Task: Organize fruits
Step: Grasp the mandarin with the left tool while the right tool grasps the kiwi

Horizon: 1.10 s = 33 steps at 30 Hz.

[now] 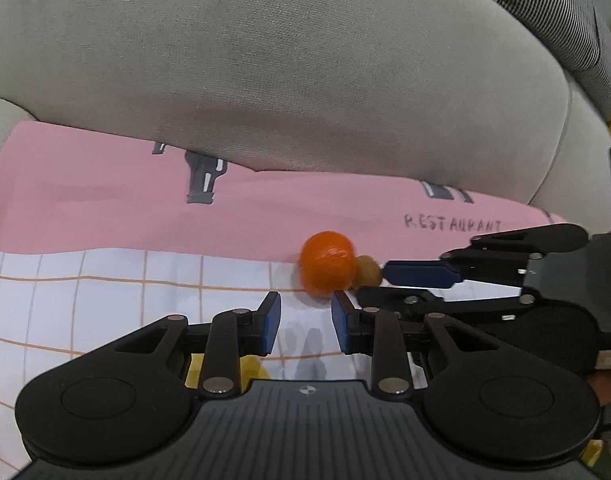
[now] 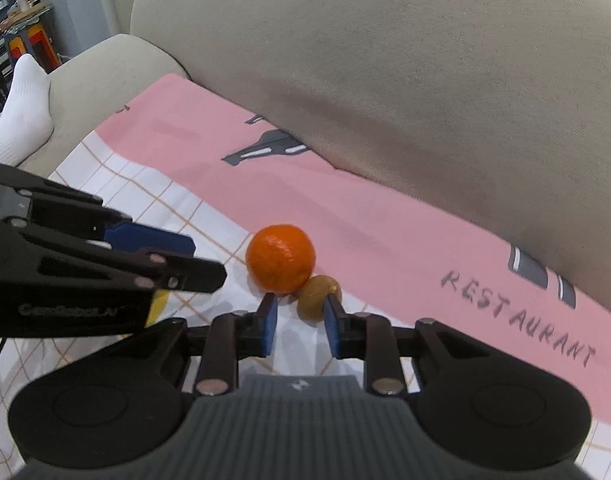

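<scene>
An orange mandarin (image 1: 325, 260) (image 2: 279, 258) rests on the cloth where the pink band meets the white grid. A small brown fruit (image 1: 368, 270) (image 2: 313, 296) touches its right side. My left gripper (image 1: 305, 304) sits just in front of the mandarin. Its blue pads are drawn in to a narrow gap with nothing between them. My right gripper (image 2: 301, 304) comes in from the right with its pads equally narrow and empty. Its right fingertip (image 2: 332, 308) overlaps the brown fruit, which lies just beyond the tips. Each gripper also shows in the other view, the right gripper (image 1: 371, 280) and the left gripper (image 2: 209, 260).
The pink and white cloth (image 2: 385, 208), printed RESTAURANT, covers a sofa seat. A beige back cushion (image 1: 305, 80) rises right behind the fruits. A foot in a white sock (image 2: 21, 108) lies on the sofa arm at far left. A striped cushion (image 1: 565, 28) is at upper right.
</scene>
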Tool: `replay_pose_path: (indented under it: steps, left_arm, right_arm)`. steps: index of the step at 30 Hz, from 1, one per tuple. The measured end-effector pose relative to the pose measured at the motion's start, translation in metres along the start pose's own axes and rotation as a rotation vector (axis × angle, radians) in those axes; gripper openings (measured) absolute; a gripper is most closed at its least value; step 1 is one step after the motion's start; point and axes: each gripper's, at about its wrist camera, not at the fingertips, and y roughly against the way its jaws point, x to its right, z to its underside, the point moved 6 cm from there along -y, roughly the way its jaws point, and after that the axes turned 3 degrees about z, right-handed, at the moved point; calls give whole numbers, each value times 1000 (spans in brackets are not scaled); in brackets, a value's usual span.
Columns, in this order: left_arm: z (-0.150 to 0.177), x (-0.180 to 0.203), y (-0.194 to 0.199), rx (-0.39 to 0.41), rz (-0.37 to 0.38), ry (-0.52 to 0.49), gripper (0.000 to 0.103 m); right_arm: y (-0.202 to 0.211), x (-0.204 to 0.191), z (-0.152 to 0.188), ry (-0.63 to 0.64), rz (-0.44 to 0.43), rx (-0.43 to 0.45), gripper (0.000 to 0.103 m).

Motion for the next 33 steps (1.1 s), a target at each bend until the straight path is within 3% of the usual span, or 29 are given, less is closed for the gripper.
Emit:
replay_pose_path:
  steps: [8,15,25,33]
  left_arm:
    - [-11,5,-12,-15,70,12,44]
    - [-18,6,-28,-32,76,43,49]
    - [-20,3,-47,-52,56,52,49]
    - [-19,5,-40,-14,56,59,43]
  right_arm:
    - [-9,3,-9,68,4,-11,25]
    - [-19,8,-10,125,-16,-49,25]
    - [-27,7,-7,113,-45,-62,24]
    - [-21,7,-6,91,-45,-64,24]
